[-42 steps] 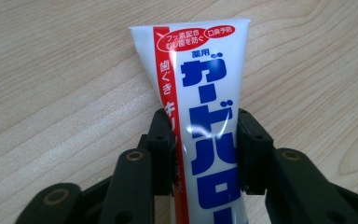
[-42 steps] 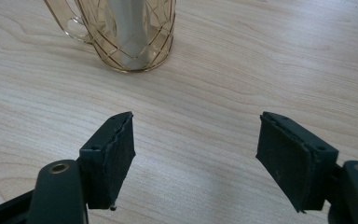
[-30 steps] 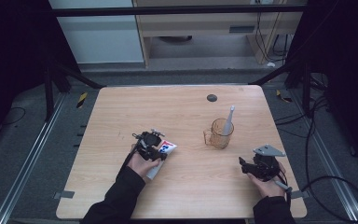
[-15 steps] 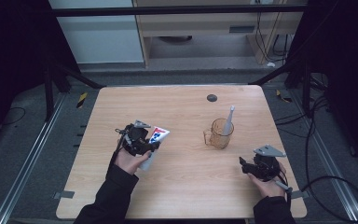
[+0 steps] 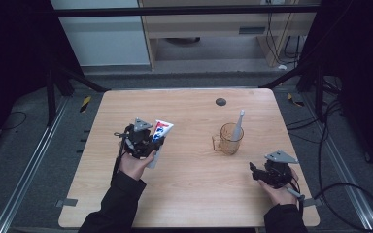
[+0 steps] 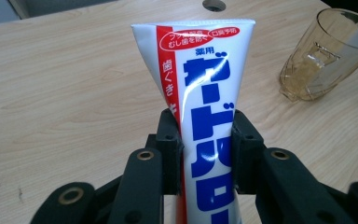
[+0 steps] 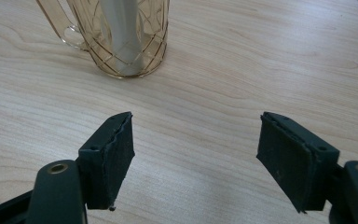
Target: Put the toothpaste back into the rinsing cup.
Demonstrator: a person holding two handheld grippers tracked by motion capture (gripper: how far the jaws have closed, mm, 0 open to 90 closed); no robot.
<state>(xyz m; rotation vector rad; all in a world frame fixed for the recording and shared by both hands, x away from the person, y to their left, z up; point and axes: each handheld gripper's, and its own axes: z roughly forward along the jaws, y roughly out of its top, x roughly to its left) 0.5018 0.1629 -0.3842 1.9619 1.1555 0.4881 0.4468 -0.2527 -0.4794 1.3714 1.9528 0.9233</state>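
Item 1: toothpaste tube [image 6: 205, 116], white with a red stripe and blue Japanese lettering. Clamped between the two jaws of the left gripper [image 5: 143, 141], flat crimped end pointing away from the hand. A second ago it sat lower, at the tabletop, nearer the middle; it is now lifted clear of the wood and carried toward the left edge (the high view shows it held above the surface, tilted). Judged meaning: the pick-up is done and the tube is free to be carried or handed on

Item 2: right gripper [image 7: 196, 154]. Jaws spread wide, nothing between them, bare wood below. Held near the front right corner of the tabletop, in the same place as a second ago. Judged role: waiting, possibly to take the tube's cap end or the brush

Item 3: amber glass mug [image 5: 229, 138] with handle, upright, right of the tabletop's centre, well apart from both grippers. Unmoved

Item 4: white toothbrush [image 5: 238, 124], standing in the mug, leaning toward the far right corner

Item 5: wooden tabletop [image 5: 189, 204], pale grain, with a small dark round fitting [image 5: 220, 101] near its far edge

Note: the tube's cap end is hidden behind the left jaws and hand, so whether the cap is on cannot be told
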